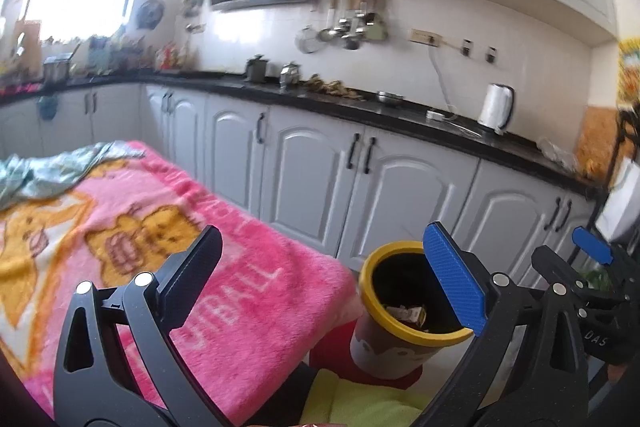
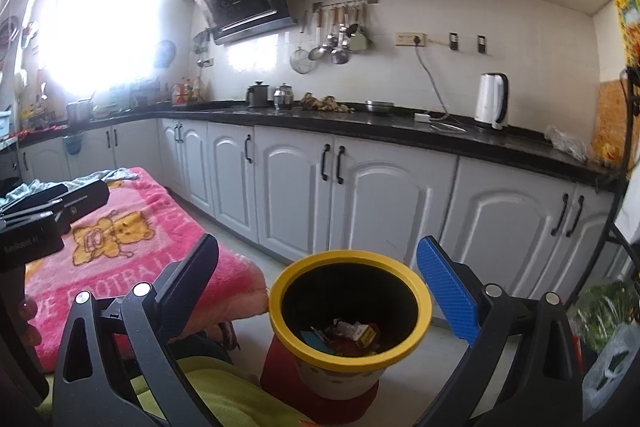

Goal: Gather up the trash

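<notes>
The left gripper (image 1: 324, 279) is spread wide with nothing between its fingers, and the right gripper (image 2: 320, 287) is likewise released and empty. Through the right wrist view, the yellow-rimmed bin (image 2: 350, 311) stands directly ahead between the fingers, resting on a red stool (image 2: 280, 371) whose legs are cut off by the frame. In the left wrist view the same bin (image 1: 404, 307) sits toward 4 o'clock, its right rim hidden behind the blue finger pad (image 1: 454, 277).

The trash (image 2: 346, 337) lies at the bottom of the bin: crumpled wrappers, one blue and one yellow, too tangled to count. From the left view only a pale scrap of trash (image 1: 408, 315) shows.

The pink blanket (image 1: 160, 247) covers a surface at 9 o'clock; what lies beneath is hidden. A greenish cloth (image 1: 48, 171) is bunched at its far end, partly cropped. The right gripper's body (image 1: 592, 291) enters the left view at 3 o'clock. The window (image 2: 108, 23) is blown out, so the items on the counter (image 2: 360, 127) below it blur together.
</notes>
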A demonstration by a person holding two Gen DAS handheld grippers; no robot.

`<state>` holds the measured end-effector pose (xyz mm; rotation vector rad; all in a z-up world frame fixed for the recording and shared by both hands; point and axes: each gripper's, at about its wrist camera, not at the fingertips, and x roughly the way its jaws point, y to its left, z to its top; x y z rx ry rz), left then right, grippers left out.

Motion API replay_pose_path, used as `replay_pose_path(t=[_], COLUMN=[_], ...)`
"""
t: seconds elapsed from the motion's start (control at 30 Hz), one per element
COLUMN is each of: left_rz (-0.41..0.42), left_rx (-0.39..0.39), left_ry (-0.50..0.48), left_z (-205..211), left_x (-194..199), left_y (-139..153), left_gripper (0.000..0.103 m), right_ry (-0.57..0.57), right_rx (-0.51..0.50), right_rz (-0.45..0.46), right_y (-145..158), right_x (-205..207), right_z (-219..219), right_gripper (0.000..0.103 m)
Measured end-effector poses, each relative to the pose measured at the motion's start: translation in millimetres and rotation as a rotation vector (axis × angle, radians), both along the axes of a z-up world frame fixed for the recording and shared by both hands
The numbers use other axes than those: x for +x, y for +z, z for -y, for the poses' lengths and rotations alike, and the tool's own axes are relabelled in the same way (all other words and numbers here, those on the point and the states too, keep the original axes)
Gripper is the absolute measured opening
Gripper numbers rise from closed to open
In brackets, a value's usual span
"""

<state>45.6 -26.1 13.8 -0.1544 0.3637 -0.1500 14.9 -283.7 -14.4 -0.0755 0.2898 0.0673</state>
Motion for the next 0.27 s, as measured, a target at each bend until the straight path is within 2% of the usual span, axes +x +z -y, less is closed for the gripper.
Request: replay_pose_path(t=[0.07, 0.17, 0.27], left_rz=[-0.038, -0.084, -0.141], left_rx=[-0.031, -0.069, -0.109], left_ry=[0.069, 0.242, 0.566], left_z=[-30.3, -99.5, -208.3], left_x=[3.1, -0.7, -27.3], left_y=[0.8, -0.9, -5.8], left_gripper=[0.092, 0.092, 0.092], right_ry=[0.080, 0.261, 0.532], right_rx=[-0.014, -0.049, -0.085], right_rz=[-0.028, -0.105, -0.196], right_y=[8.6, 18.9, 16.2], right_x=[13.5, 43.5, 69.8], right_z=[-19.7, -81.7, -188.2], right_gripper=[0.097, 0.097, 0.097])
